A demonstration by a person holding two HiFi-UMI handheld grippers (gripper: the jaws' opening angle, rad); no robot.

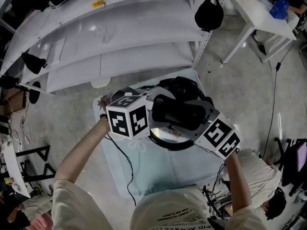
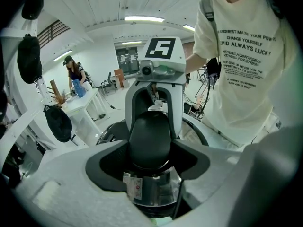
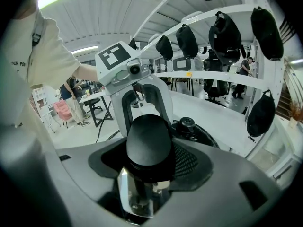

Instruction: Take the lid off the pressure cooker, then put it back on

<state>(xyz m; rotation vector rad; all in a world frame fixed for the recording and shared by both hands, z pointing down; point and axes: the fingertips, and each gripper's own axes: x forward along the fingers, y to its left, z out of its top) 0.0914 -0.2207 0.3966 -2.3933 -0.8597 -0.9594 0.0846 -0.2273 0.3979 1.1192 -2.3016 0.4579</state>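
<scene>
Head view: the pressure cooker (image 1: 165, 139) sits mid-worktop (image 1: 158, 171), contents unseen. Left gripper view: the left gripper (image 2: 151, 161) has its jaws clamped on a black handle (image 2: 149, 138). Right gripper view: the right gripper (image 3: 149, 167) has its jaws wide, gripping the opposite handle (image 3: 147, 143), with the lid knob (image 3: 187, 123) at two o'clock.

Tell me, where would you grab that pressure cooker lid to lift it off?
Probably by the black handle, coming in from the side at its rounded end: it sticks out past the pot and is narrow enough to fit between the jaws.
</scene>
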